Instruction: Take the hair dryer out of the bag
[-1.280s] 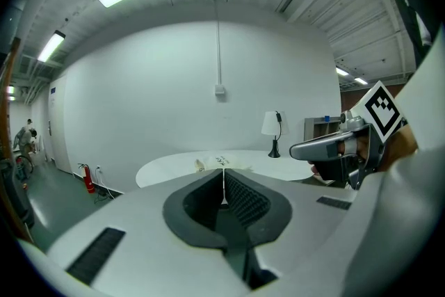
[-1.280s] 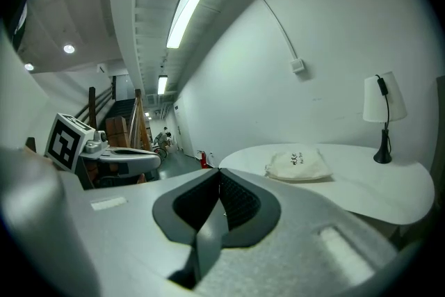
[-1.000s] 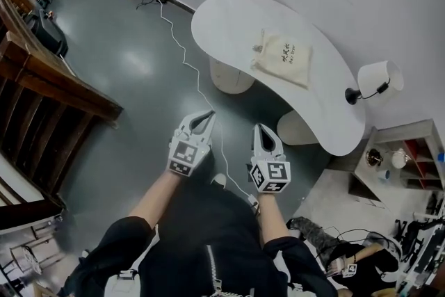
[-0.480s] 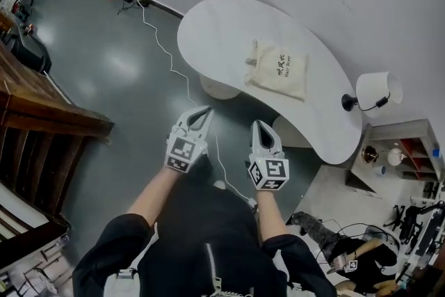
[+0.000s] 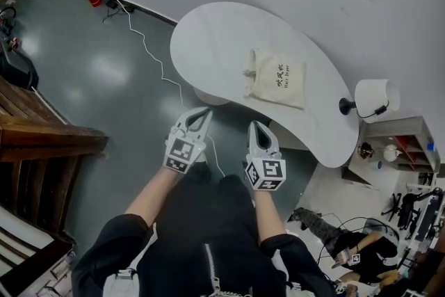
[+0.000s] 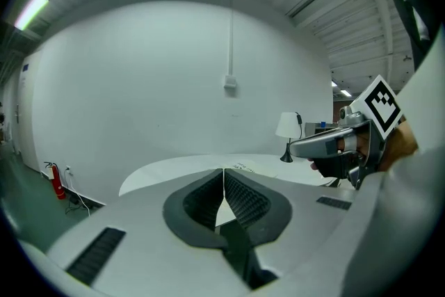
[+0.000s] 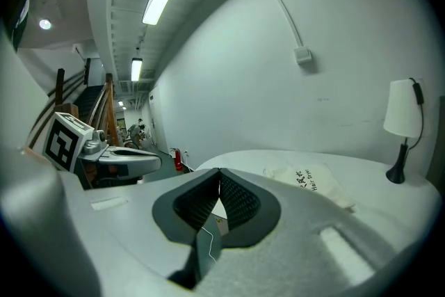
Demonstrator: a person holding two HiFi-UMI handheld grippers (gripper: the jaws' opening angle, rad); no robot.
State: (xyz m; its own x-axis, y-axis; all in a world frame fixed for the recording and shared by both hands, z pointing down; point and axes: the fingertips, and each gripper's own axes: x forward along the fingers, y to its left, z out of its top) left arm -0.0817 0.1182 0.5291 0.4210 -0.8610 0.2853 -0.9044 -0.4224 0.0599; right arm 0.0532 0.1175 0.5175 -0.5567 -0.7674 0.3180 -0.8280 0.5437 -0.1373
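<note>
Handling the bag [image 5: 276, 76]: soft, limp cloth, I judge; light by itself and likely to slide on the smooth top, so one gripper should pin it while the other works.
Dryer: unseen; I take it to be inside, a stiff and heavier lump that could drop out if the bag tips.
Hold: the bunched left end, which looks like the tied mouth, though I can't be sure.
Place: bag lies flat on the table [image 5: 208, 38], towards its right, with a lamp [image 5: 374, 95] further right.
Left gripper [image 5: 206, 113]: clenched on nothing, over the floor near the table's near edge, well apart from the bag.
Right gripper [image 5: 256, 125]: likewise clenched and empty, beside the left.
Head view alone: the bag's whole outline and bunched end, and a cord trailing across the floor.
Right gripper view alone: the bag's print side-on, low and barely bulging.
Left gripper view: only a sliver of bag past my pads.
</note>
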